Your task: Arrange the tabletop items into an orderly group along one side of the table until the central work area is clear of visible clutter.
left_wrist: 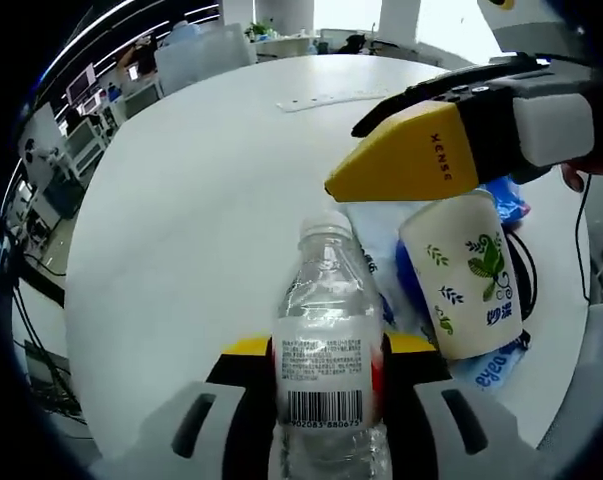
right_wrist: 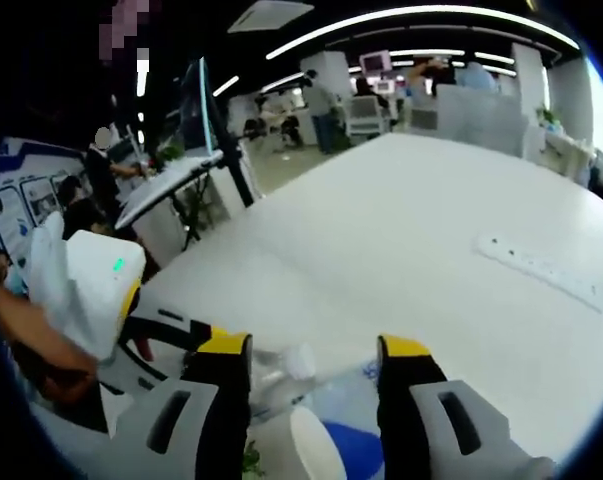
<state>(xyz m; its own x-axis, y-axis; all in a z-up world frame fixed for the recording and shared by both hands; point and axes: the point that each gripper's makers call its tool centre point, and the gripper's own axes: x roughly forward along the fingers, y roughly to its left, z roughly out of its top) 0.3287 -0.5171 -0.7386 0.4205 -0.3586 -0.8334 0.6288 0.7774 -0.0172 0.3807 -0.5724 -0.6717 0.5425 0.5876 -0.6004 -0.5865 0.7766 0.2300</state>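
Left gripper view: the left gripper (left_wrist: 326,385) was clamped on a clear plastic water bottle (left_wrist: 326,350), upright between its yellow-tipped jaws, barcode label facing the camera, over the white round table (left_wrist: 201,200). Just right of the bottle stood a white paper cup (left_wrist: 466,270) with green leaf print, tilted a little, on a blue and white plastic wrapper (left_wrist: 491,365). Above the cup the right gripper (left_wrist: 381,170) came in from the right, yellow jaw tip pointing left; whether its jaws were apart could not be told here. A white power strip (left_wrist: 331,100) lay far across the table.

Right gripper view: the left gripper (right_wrist: 196,335) showed at the left with a hand (right_wrist: 26,340) on it. The right gripper's jaws stood apart, holding nothing, above the cup rim (right_wrist: 316,445) and the bottle cap (right_wrist: 299,360). The power strip (right_wrist: 541,270) lay at the right.
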